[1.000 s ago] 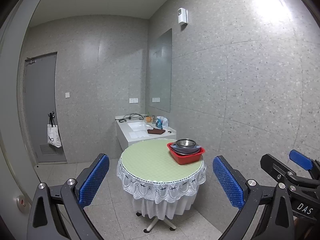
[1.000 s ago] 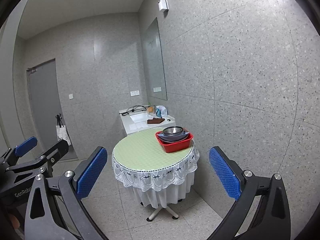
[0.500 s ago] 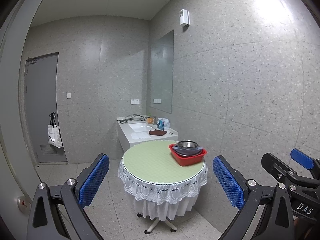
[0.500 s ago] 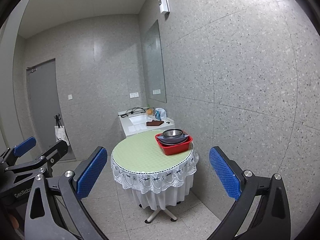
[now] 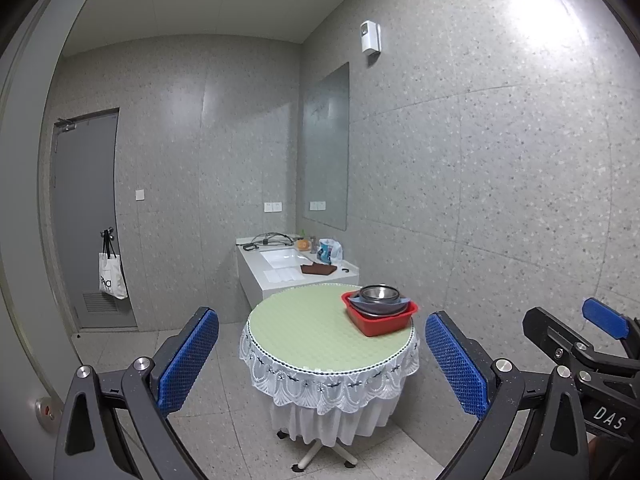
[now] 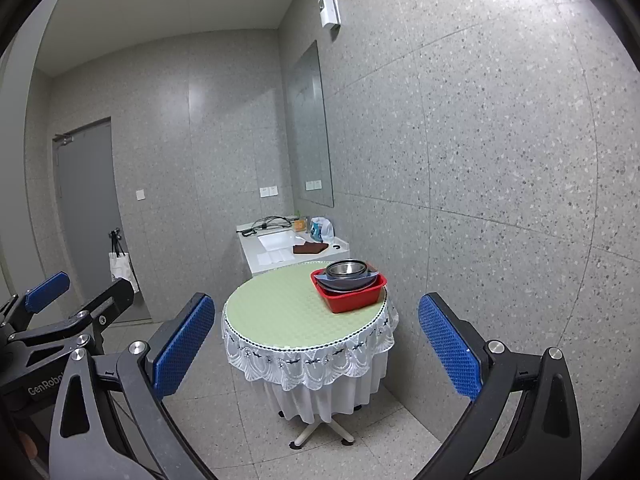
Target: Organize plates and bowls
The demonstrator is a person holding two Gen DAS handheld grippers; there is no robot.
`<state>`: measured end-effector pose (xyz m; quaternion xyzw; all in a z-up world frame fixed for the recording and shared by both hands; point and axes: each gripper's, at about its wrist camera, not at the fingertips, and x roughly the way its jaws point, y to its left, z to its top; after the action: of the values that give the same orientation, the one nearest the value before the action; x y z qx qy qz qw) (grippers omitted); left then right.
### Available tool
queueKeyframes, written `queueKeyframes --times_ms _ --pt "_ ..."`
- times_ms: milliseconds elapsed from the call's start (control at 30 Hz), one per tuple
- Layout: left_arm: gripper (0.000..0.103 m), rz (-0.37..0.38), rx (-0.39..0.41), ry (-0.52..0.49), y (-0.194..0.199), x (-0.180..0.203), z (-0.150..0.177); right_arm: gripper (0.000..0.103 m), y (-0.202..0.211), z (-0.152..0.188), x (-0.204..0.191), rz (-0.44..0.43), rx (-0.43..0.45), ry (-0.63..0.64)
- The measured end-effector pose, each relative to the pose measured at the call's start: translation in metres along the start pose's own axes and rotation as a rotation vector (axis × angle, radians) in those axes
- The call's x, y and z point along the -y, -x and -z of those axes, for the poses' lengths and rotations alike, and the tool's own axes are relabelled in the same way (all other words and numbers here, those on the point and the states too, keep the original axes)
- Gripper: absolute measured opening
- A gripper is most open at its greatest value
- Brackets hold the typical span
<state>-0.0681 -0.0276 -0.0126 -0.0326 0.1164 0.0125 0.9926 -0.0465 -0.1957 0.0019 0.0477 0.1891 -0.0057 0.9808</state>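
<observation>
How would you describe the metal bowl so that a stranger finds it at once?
Find the round table with the pale green top and white lace skirt. Near its right edge sits a red rectangular plastic basin. The shiny steel bowl is the topmost dish inside, resting on grey-blue dishes; it alone is metallic.

Both fisheye views look forward and slightly downward from standing height, well back from the round counter with the pale green top and white lace skirt (image 5: 320,336). The left wrist view sits left of the right one; each catches the other black, blue-padded gripper at its edge. Both share the counter (image 6: 292,312), red plastic basin (image 5: 380,314) and white sink unit (image 6: 280,248).
</observation>
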Motion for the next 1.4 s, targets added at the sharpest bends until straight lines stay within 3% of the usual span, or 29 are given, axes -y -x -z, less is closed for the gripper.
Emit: queueKeyframes --times_ms 1400 --pt "0.102 -0.022 0.026 -0.019 -0.023 0.009 0.011 0.103 -0.018 0.0 0.011 -0.019 -0.013 -0.008"
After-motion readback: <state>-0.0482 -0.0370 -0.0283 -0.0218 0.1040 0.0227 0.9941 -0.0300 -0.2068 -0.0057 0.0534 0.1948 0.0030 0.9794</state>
